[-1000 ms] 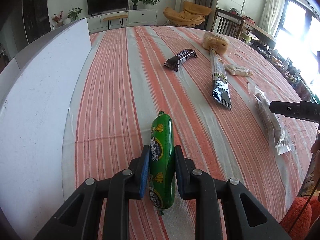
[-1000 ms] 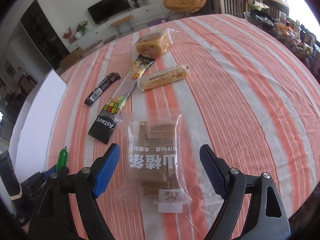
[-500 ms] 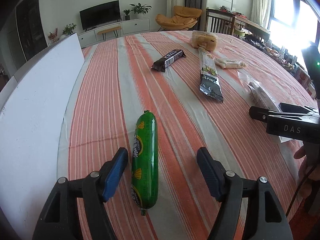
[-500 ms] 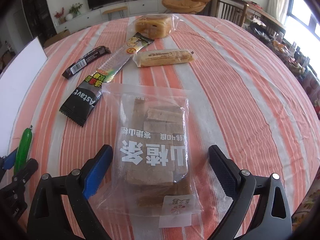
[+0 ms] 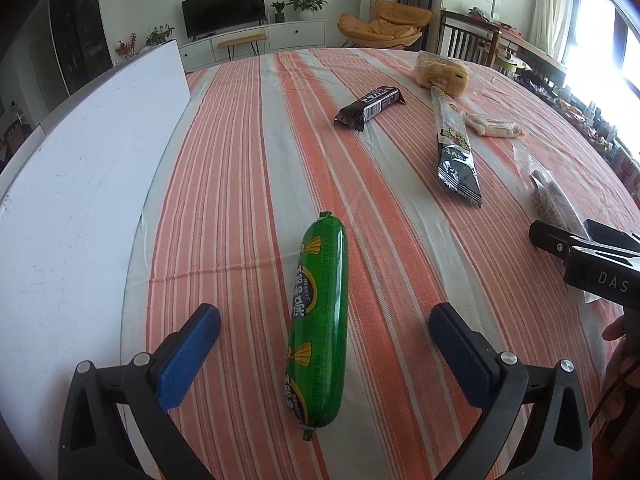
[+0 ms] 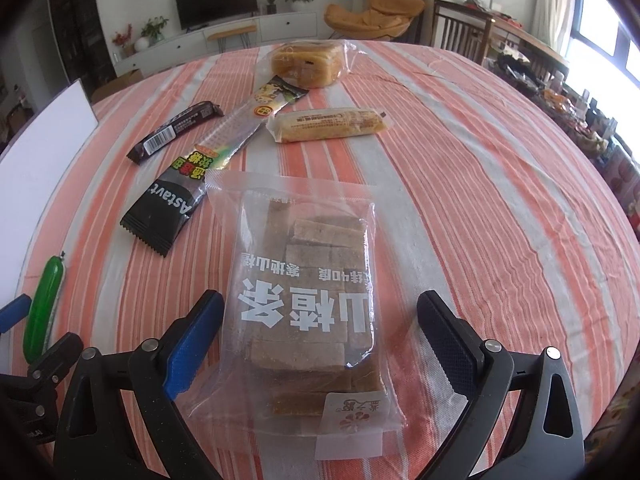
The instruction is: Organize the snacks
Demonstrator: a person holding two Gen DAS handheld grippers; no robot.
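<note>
We hold the left tongs [image 5: 324, 348] low over the striped cloth [image 5: 240, 160], jaws spread wide; they have just been opening, and the green sausage [image 5: 318, 320] lies between the blue pads [image 5: 188, 356], clear of both. It rests flat on the cloth, pointing away from us along the tongs' line, so we judge it set down here on purpose, near the white board [image 5: 80, 184] off the left jaw, as the start of a tidy row. Farther ahead and to the right of these tongs lie the dark bar [image 5: 370, 108] and the long black packet [image 5: 456, 148], slanted and not lined up, so they look unsorted.

The right tongs [image 6: 320, 332] also stand fully open, having just finished widening. The clear bag [image 6: 308, 288] of brown strips sits between their pads [image 6: 196, 340], touched by neither; it lies squarely along the tongs, which suits a grip across its width. Ahead of it and left lies the long black packet, its near end just beside the bag's far corner; beyond are the pale roll [image 6: 328, 124] and the yellow cake [image 6: 306, 62]. We judge the bag is next to be lifted or has just been placed; we cannot tell which.
</note>
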